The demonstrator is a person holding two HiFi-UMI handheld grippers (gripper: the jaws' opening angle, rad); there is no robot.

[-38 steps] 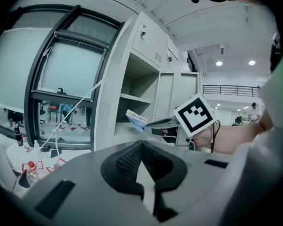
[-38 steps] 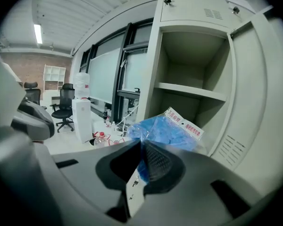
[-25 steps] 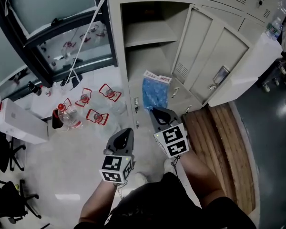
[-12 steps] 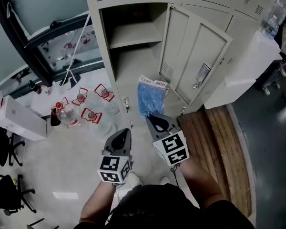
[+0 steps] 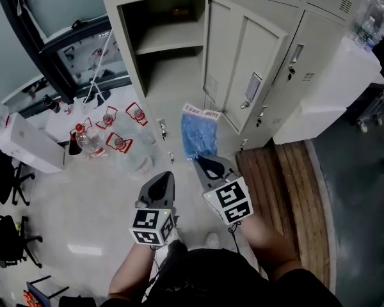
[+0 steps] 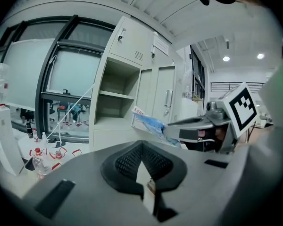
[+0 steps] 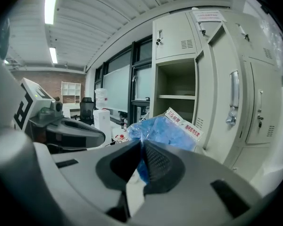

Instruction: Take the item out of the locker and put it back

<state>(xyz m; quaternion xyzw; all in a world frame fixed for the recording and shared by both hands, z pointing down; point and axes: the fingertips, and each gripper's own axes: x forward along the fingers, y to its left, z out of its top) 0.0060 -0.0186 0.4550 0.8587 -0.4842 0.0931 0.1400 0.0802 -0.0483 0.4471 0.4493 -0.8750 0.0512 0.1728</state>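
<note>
My right gripper (image 5: 205,162) (image 7: 140,155) is shut on a blue plastic bag (image 5: 198,135) (image 7: 166,132) with a white, red-printed header; the bag hangs in the air in front of the open locker (image 5: 159,40) (image 7: 175,86). The bag also shows in the left gripper view (image 6: 149,123), beside the right gripper's jaws. My left gripper (image 5: 160,185) (image 6: 142,158) is shut and empty, level with the right one and just to its left. The locker's compartment stands empty, with one shelf (image 5: 168,39) across it and its door (image 5: 243,66) swung open to the right.
Plastic bottles with red labels (image 5: 105,133) lie on the floor left of the locker. A white box (image 5: 25,147) and black office chairs (image 5: 3,178) stand further left. A wooden platform (image 5: 281,197) runs along the right, below more lockers (image 5: 320,50).
The head view has drawn back from the locker, so the locker sits higher and further off. The bag stays held in the right gripper. Both grippers keep their places side by side.
</note>
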